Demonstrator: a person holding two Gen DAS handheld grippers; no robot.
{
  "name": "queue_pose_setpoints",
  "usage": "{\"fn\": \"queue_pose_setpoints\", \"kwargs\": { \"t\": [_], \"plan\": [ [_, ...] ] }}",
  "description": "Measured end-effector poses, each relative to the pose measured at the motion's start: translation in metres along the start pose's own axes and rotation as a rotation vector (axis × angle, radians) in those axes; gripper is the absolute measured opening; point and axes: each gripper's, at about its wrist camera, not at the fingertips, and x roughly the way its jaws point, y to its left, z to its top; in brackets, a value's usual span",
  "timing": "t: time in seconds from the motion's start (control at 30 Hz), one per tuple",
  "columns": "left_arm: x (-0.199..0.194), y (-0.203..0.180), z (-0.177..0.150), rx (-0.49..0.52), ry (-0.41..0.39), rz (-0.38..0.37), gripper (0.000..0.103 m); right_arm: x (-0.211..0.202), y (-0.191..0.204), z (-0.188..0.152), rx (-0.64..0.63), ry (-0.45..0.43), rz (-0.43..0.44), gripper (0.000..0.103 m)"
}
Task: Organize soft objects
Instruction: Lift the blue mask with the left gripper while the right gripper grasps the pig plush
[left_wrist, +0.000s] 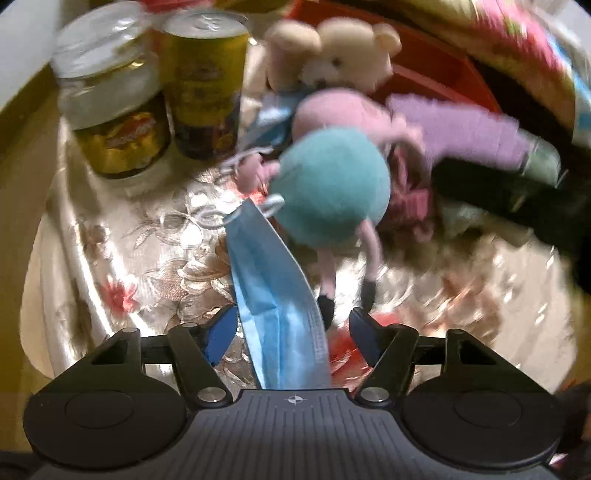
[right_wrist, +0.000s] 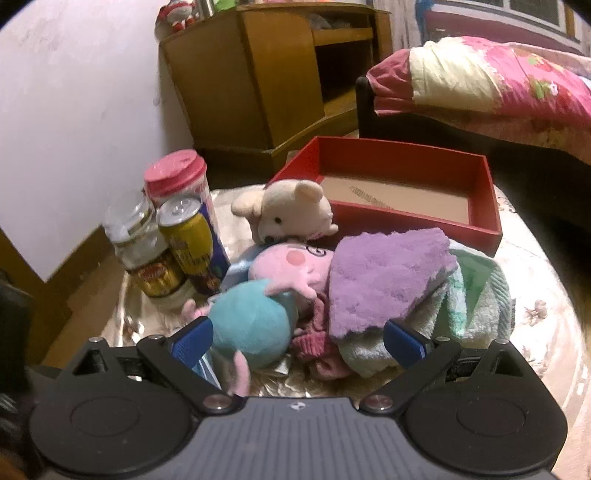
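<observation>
Grippers hang low over the floral-clothed table (right_wrist: 535, 295), both spread wide and clamping nothing. Between the left gripper (left_wrist: 293, 332) fingers lies a blue face mask (left_wrist: 273, 288) — contact unclear through the blur. Right gripper (right_wrist: 299, 339) faces the heap: pig plush (right_wrist: 255, 317), purple cloth (right_wrist: 384, 280) and pale bear (right_wrist: 291, 214) — beside the red box (right_wrist: 480, 225).

No wording can be read anywhere. The jar (left_wrist: 110, 92) bears a gold label with a red script logo, too blurred to make out. Just beside the jar, the yellow can (left_wrist: 207, 81) carries dark print that is equally unreadable. Each gripper body shows a small round cross mark (left_wrist: 294, 399) and no letters or numbers.
</observation>
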Motion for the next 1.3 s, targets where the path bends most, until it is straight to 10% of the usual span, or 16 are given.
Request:
{"fn": "queue_pose_setpoints", "kwargs": {
  "t": [0.2,0.3,0.8,0.97,1.3],
  "plan": [
    [-0.005,0.014,-0.01,-0.047,0.05,-0.022,0.015,0.0,-0.006,0.001,0.038,0.019,0.049,0.072],
    [-0.014,0.021,-0.015,-0.066,0.051,-0.045,0.008,0.003,-0.01,0.005,0.081,0.036,0.077,0.068],
    [-0.059,0.038,-0.006,-0.134,-0.065,-0.164,0.008,0.091,-0.005,0.033,0.314,0.216,0.101,0.061],
    [-0.054,0.043,-0.007,-0.151,-0.056,-0.148,0.008,0.129,-0.003,0.029,0.354,0.335,0.09,0.045],
    [-0.046,0.039,-0.001,-0.158,-0.044,-0.144,0.011,0.105,-0.013,0.026,0.333,0.29,0.203,0.04]
  ]
}}
